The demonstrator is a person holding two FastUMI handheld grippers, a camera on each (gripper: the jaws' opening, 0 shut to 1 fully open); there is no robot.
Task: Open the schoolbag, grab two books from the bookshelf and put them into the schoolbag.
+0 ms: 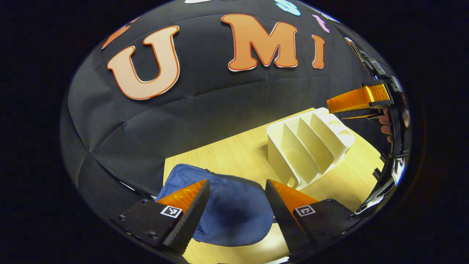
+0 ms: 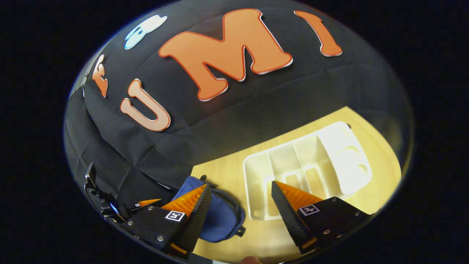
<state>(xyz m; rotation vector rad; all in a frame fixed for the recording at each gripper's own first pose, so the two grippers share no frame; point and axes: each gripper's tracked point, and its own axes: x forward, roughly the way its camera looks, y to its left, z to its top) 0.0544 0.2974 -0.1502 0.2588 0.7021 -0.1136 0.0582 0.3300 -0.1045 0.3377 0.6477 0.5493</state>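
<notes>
One soft blue fabric schoolbag (image 1: 234, 212) lies flat on the pale wooden table (image 1: 238, 154), near the table's back edge by the black cloth wall. In the left gripper view its long axis runs from the table's far left corner toward the near right; its rounded end points toward the camera. Whether its zip is open cannot be told.

Just beside it, to the right, stands one cream plastic bookshelf (image 1: 309, 145) with slanted dividers. Its slots hold no books, and in the right gripper view (image 2: 304, 168) three compartments can be counted.

The left gripper (image 1: 237, 209) hangs above the bag with its jaws spread wide, released, holding and touching nothing. The right gripper (image 2: 240, 211) is likewise released, jaws wide apart and empty, hovering over the gap between bag and shelf. In the left gripper view the right gripper appears at the far right edge, with a hand (image 1: 386, 126) behind it.
</notes>
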